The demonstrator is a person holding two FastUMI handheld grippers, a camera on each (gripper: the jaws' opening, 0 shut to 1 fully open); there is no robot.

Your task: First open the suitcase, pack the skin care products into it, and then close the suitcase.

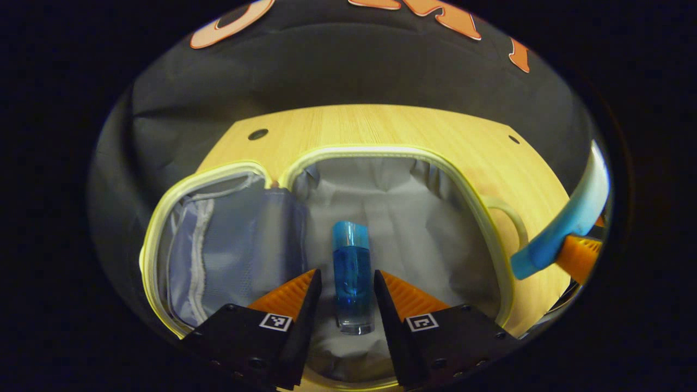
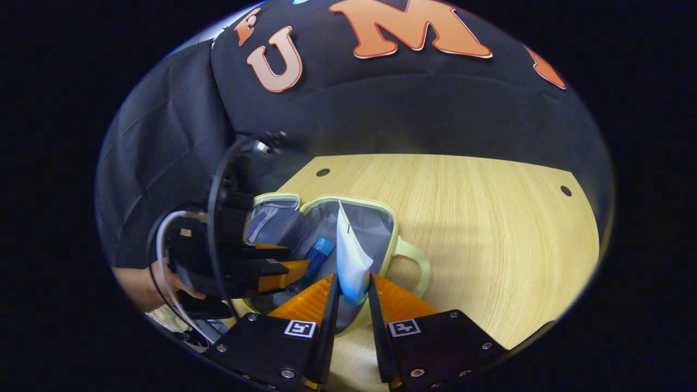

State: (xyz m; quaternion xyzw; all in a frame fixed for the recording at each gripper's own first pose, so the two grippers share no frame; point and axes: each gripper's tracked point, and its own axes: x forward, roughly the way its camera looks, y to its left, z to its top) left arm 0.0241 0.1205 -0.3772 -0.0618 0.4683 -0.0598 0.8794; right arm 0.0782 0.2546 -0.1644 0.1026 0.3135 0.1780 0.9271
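Left gripper [image 1: 347, 286] jaws stand apart around the blue bottle [image 1: 352, 275], lying in the open suitcase [image 1: 493, 239]. Right gripper [image 2: 353, 291] clamps a white tube [image 2: 348, 261] above it; released early, the tube could bounce onto the table [image 2: 479, 228]

open suitcase [image 1: 493, 228], blue bottle [image 1: 353, 275] inside

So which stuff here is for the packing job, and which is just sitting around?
For the job:
- open suitcase
- blue bottle lying inside it
- white and blue tube held by the right gripper
- left gripper, open around the bottle

Just there:
- wooden table
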